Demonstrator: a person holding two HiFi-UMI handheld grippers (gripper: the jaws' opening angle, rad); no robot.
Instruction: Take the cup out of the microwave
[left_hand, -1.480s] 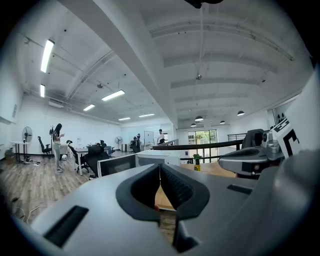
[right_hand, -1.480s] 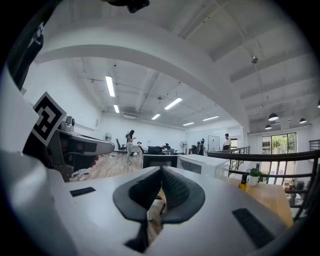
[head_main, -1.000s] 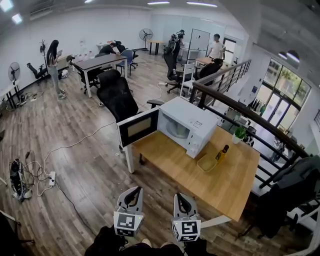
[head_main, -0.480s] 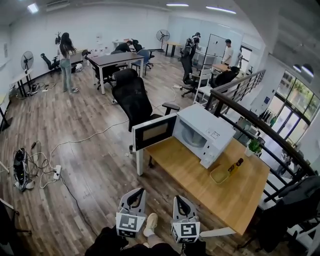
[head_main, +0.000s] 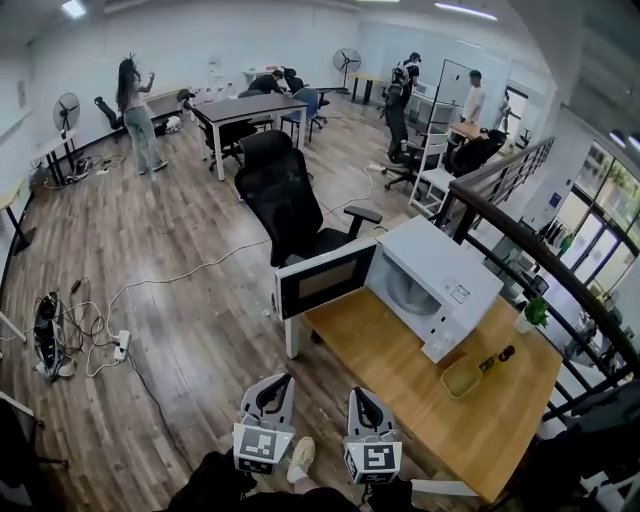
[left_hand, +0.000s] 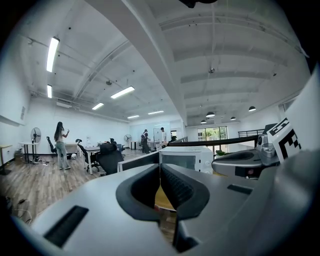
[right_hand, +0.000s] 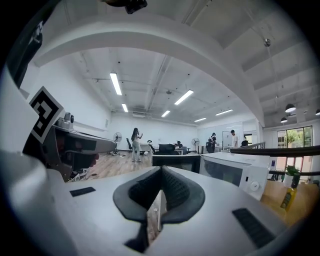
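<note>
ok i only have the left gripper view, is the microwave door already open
Observer: Yes. In the head view the microwave has its door swung wide open.
Operator: and the right gripper, holding anything
Observer: No. The right gripper has its jaws shut with nothing between them.
Operator: anything near the microwave to watch
Observer: A yellow dish and a bottle sit on the table by its control-panel corner.

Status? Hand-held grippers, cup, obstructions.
Shut, empty: left hand-held gripper, right hand-held gripper. On the microwave, door open; cup not visible inside. Nothing blocking the opening.
</note>
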